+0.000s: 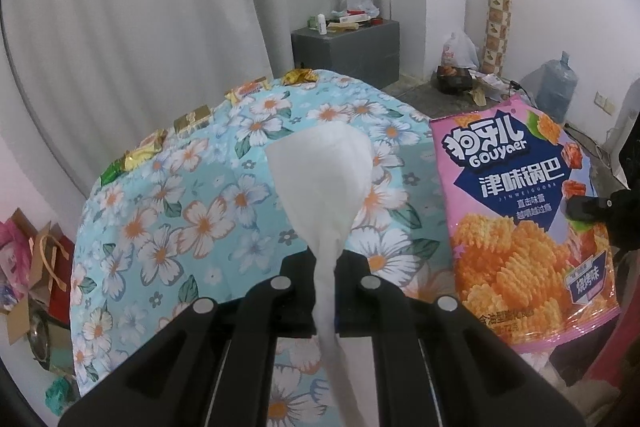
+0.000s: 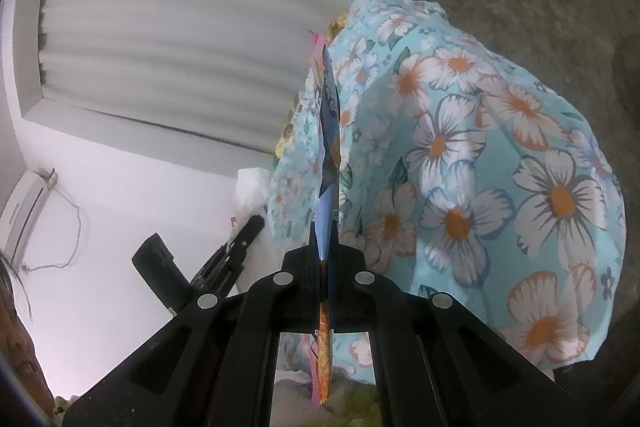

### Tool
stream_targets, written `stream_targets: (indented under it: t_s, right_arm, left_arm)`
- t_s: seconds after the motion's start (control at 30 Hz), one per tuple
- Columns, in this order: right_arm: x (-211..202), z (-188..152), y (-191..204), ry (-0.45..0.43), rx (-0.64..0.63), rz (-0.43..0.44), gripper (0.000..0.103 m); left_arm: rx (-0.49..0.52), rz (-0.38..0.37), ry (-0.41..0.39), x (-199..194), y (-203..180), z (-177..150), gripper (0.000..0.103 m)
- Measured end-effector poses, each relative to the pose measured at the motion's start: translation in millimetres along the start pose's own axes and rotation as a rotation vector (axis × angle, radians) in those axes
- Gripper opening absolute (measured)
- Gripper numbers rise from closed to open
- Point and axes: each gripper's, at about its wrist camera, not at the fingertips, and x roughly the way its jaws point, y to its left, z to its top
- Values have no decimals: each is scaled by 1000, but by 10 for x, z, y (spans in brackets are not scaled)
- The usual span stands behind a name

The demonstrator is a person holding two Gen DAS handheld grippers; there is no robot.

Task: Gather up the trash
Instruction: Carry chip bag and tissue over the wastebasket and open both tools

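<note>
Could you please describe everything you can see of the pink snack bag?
The snack bag is glossy pink plastic printed with a dark blue banner, white "Gouyaer" lettering and ridged orange crisps. It looks flat, held up beside the floral tablecloth. The right gripper is shut on its edge; from that wrist view it appears edge-on, a thin strip.

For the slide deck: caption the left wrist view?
Left gripper shut on tissue; pink snack bag held up beside it.

The tissue (image 1: 320, 179) looks like soft, matt white paper. The snack bag (image 1: 520, 211) is glossy printed plastic film. A floral tablecloth (image 1: 192, 211) of thin matt cloth covers the surface. The left gripper (image 1: 325, 267) is matt black plastic with small shiny metal pins.
</note>
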Motion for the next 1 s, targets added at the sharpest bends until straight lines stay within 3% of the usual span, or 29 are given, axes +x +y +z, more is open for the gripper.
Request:
stream_targets:
  t_s: [0.27,0.43,0.67,0.83,1.0]
  right_arm:
    - [-254,-61,-68,-58,9,32,1]
    - [-653,-84,-99,-146,3,30,1]
    - [-1542,-26,-254,-395,9,-92,1]
    - [-2196,-76,-706,-611,138,-230,1]
    - [-2401,-90,-1323,-688,320,-279,1]
  left_arm:
    - [66,-7,-27,-129,-299,81,5]
    - [105,-80,-57,-227,-576,220,5]
    - [144,-312,-57,-114,-1165,654,5]
    - [204,-531,48,228,-1937,1048,5]
    - [278,-681,178,693,-2933,1267,5]
